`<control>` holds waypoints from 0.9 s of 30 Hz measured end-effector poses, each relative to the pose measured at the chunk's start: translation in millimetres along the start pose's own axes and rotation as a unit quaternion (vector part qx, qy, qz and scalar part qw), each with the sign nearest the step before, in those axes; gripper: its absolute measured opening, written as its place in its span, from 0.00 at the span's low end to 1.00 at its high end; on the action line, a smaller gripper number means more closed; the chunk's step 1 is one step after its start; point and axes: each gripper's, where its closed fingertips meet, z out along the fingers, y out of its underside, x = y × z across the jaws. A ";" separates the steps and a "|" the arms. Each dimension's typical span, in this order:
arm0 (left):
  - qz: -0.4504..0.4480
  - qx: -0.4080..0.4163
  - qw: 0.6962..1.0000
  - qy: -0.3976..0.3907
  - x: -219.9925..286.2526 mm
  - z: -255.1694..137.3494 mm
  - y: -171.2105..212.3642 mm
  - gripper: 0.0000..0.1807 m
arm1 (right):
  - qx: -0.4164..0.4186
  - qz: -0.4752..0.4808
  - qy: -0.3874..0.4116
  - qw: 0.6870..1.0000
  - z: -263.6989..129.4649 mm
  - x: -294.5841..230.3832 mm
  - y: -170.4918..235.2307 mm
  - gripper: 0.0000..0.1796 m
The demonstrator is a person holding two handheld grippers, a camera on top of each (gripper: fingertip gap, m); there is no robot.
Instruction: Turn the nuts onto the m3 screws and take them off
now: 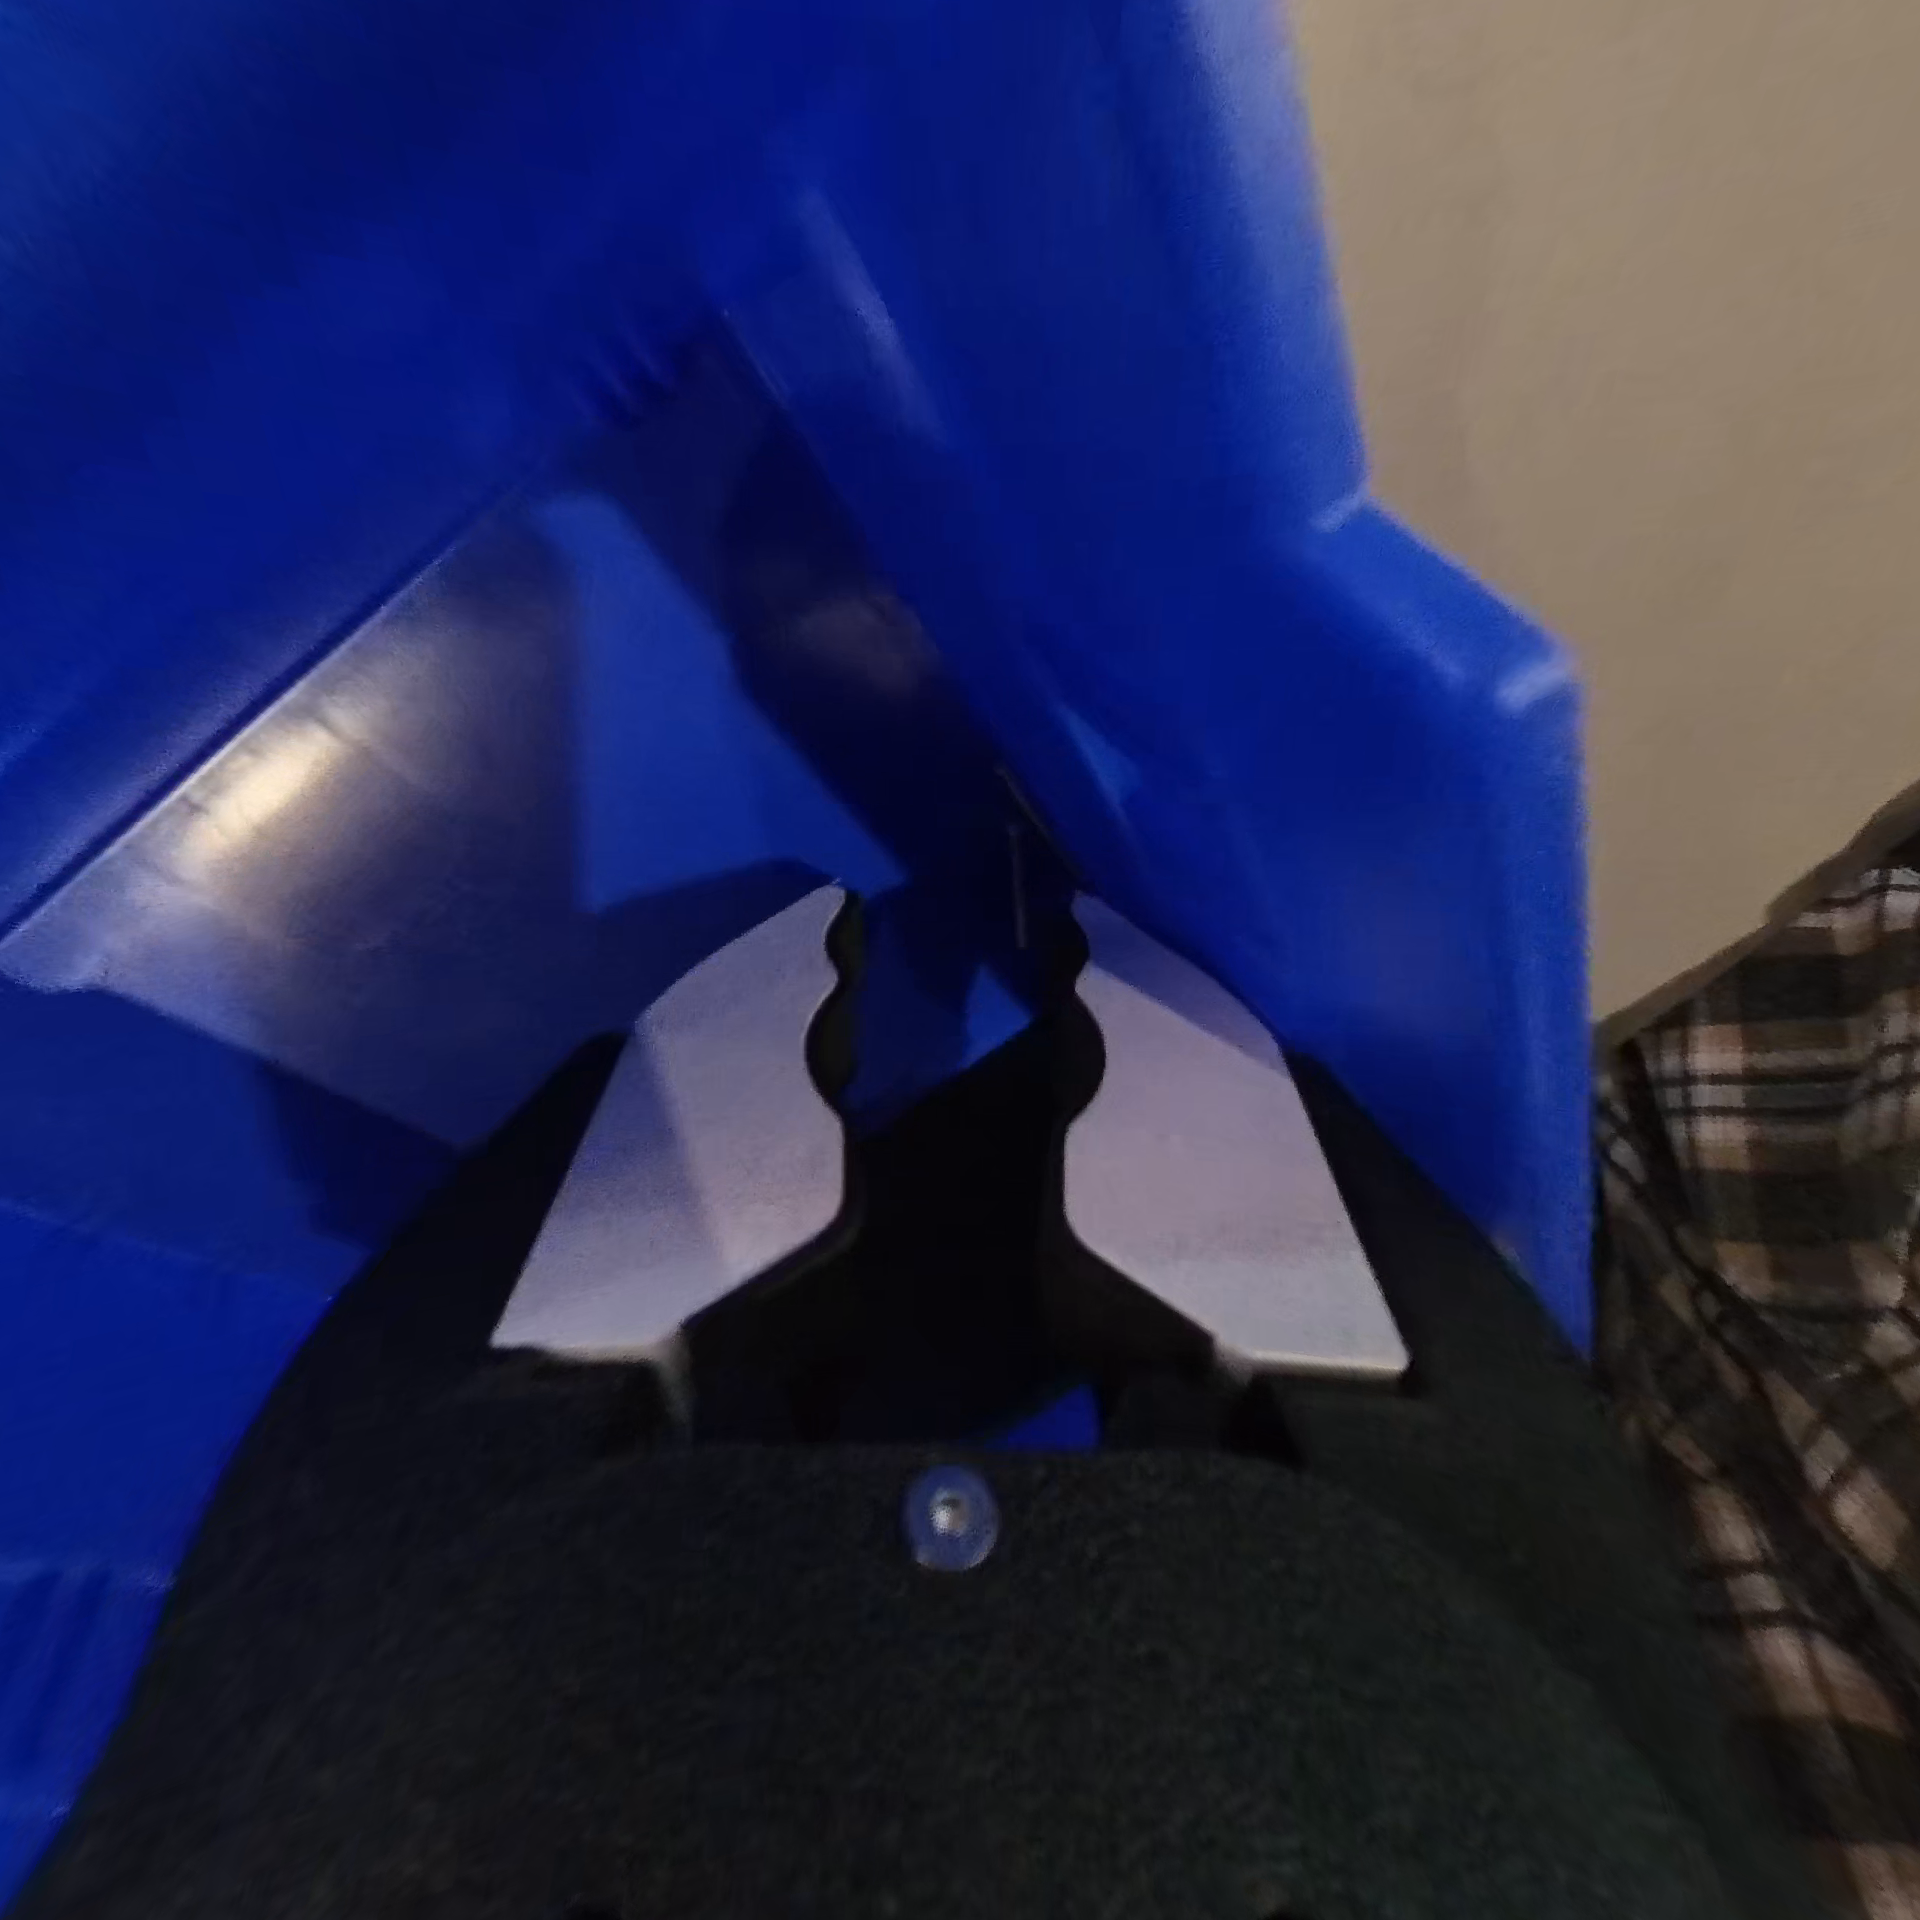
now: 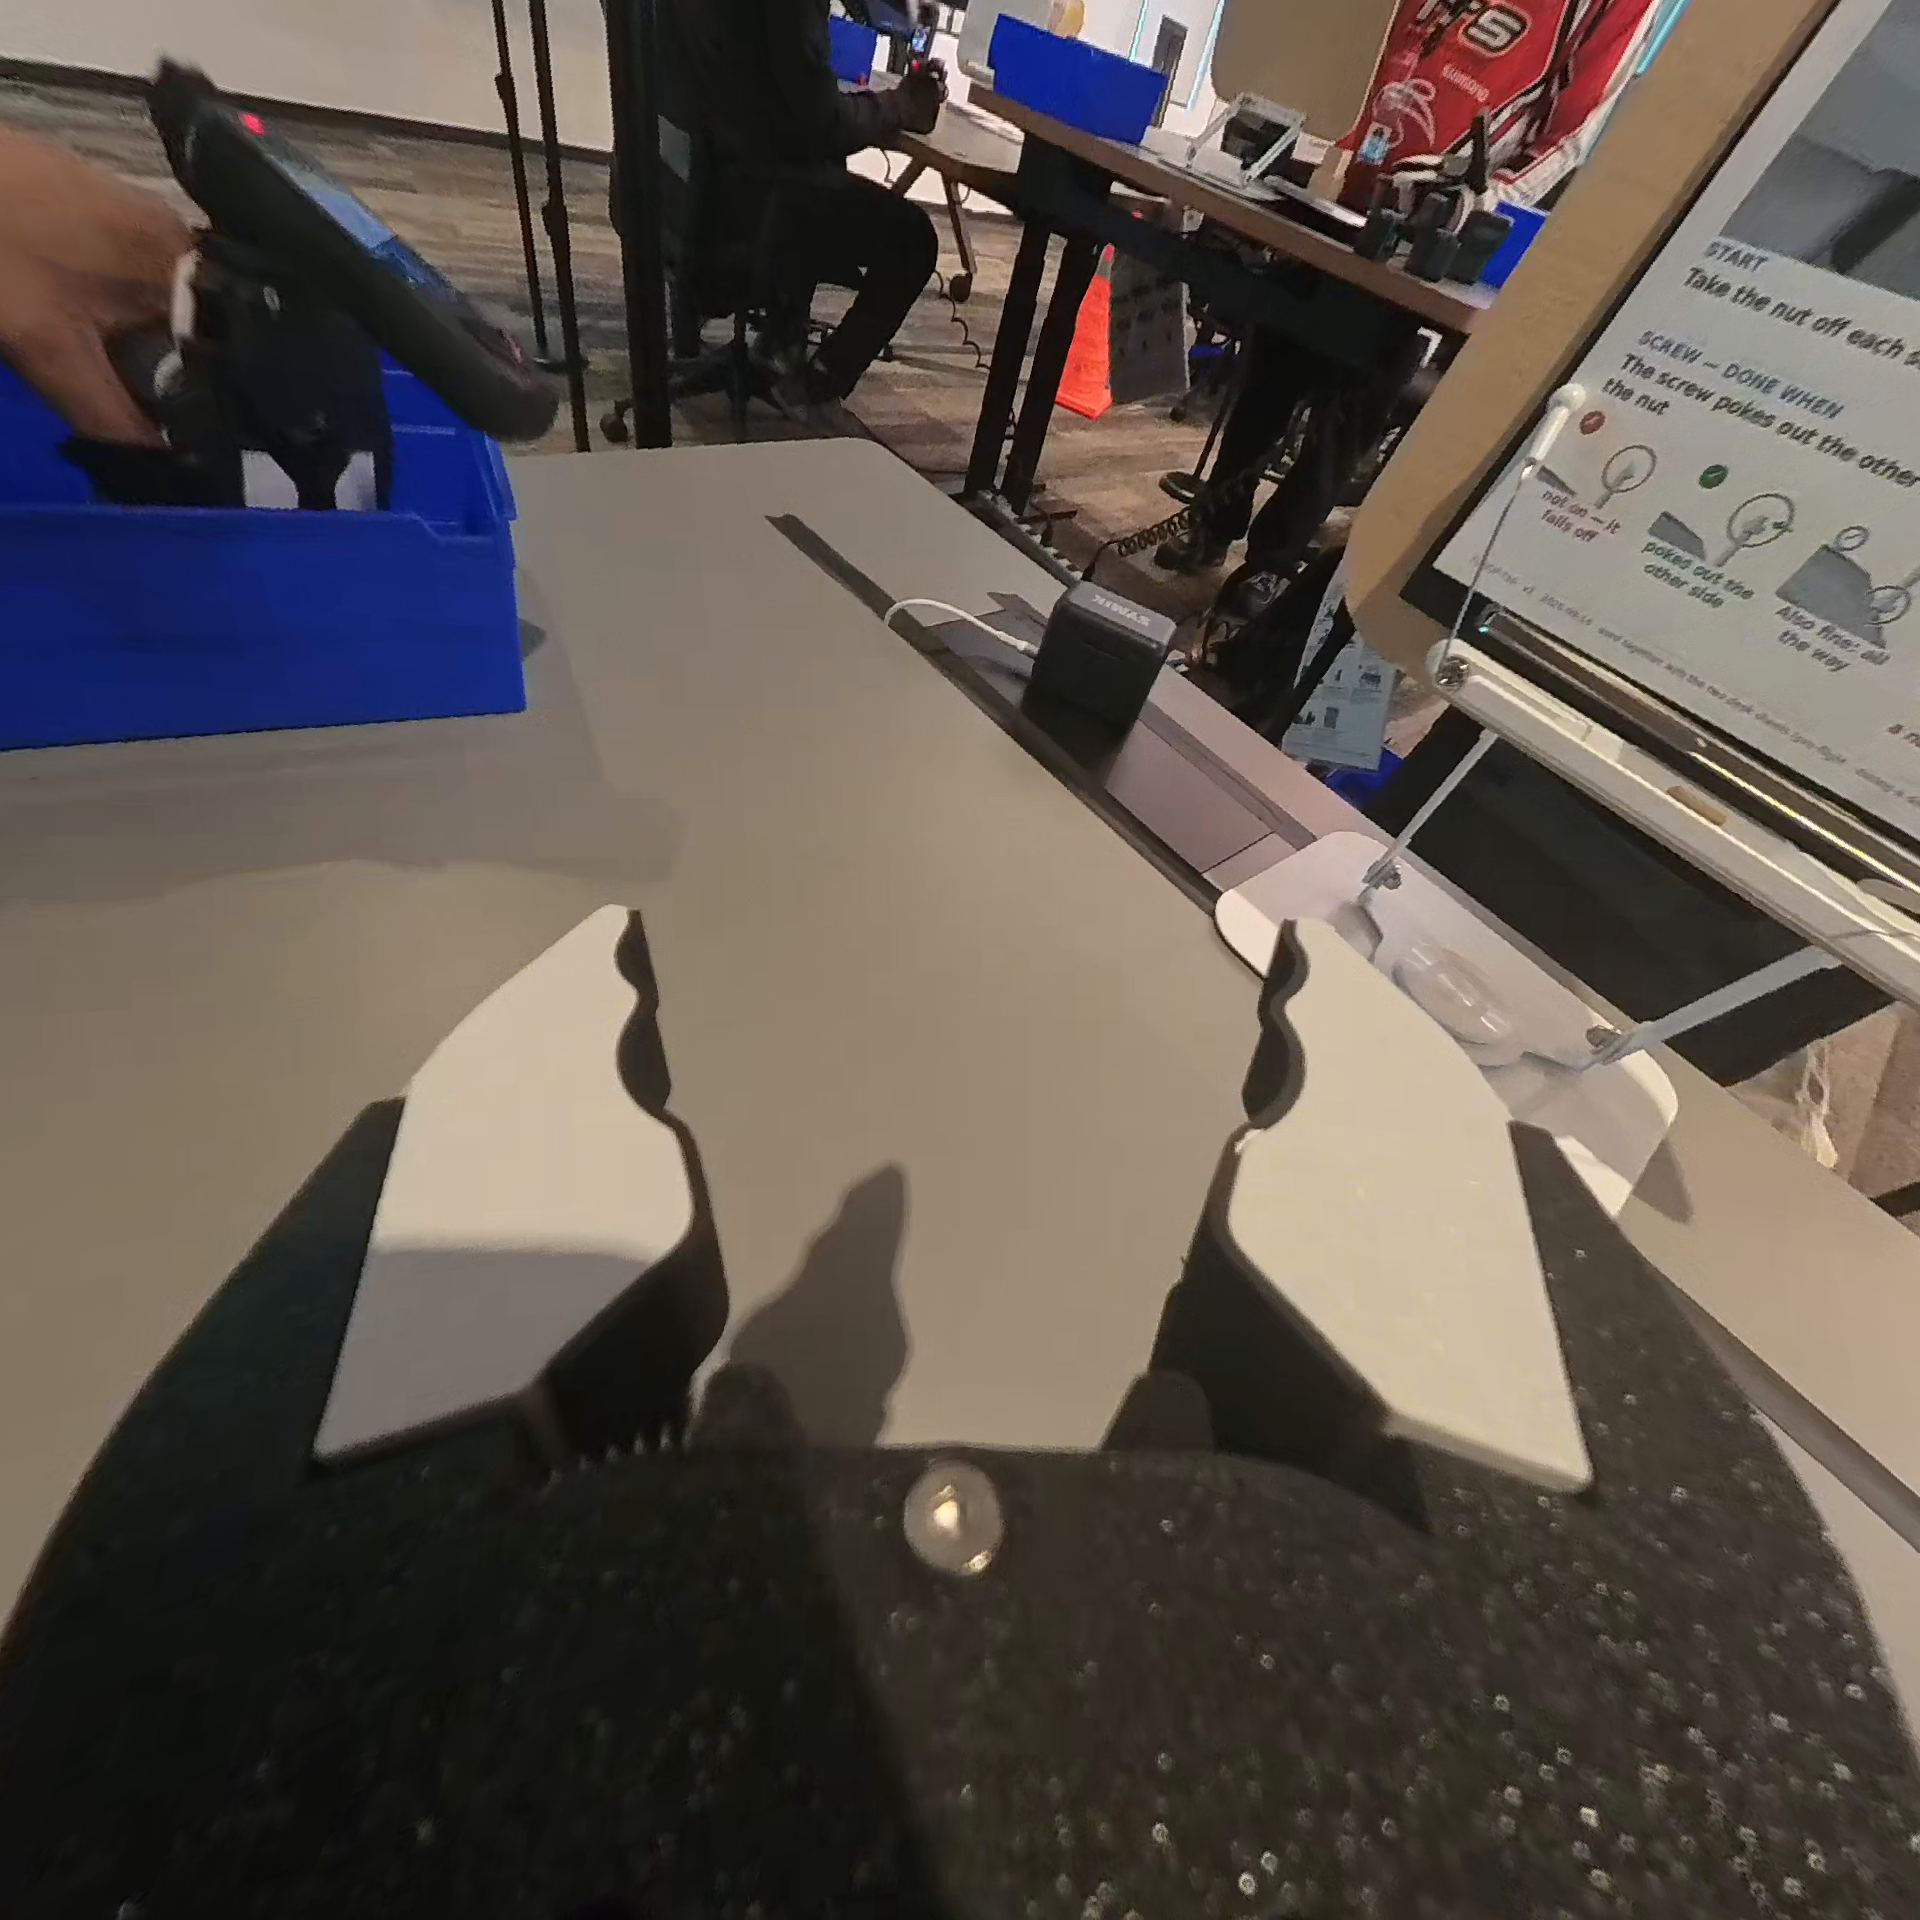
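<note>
Inside the blue bin point(image 1: 520, 416), left claw point(image 1: 956, 935) nearly closed — right claw point(image 2: 956, 1029) spread wide.

bin point(image 2: 249, 613) left on table point(image 2: 883, 831), charger point(image 2: 1096, 649) right

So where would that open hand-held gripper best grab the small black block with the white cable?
Probably by its two flat upright sides, near the top. The black block stands boxy and upright on the table, so the right hand-held gripper could drop from above, jaws clear of the white cable plugged into one side.
</note>
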 end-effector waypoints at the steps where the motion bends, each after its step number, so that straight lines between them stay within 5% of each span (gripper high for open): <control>1: -0.003 -0.003 1.000 -0.005 -1.5 2.7 0.4 0.19 | 0.001 0.000 0.001 1.000 -0.6 0.4 -0.1 0.61; 11: 0.011 -0.014 0.999 -0.047 -6.3 7.4 0.3 0.09 | 0.003 0.001 0.004 1.000 0.2 2.3 1.0 0.61; 16: 0.003 -0.004 0.999 -0.032 -3.9 5.1 0.0 0.21 | 0.003 0.002 0.007 1.000 -3.1 3.9 1.3 0.61; 21: -0.014 -0.003 1.000 0.009 0.2 4.6 0.5 0.22 | 0.006 0.000 0.012 1.000 -7.6 6.4 -1.1 0.61; 27: 0.004 -0.019 0.999 -0.047 -6.6 6.7 1.1 0.14 | 0.011 -0.002 0.020 1.000 -11.5 8.9 -3.4 0.62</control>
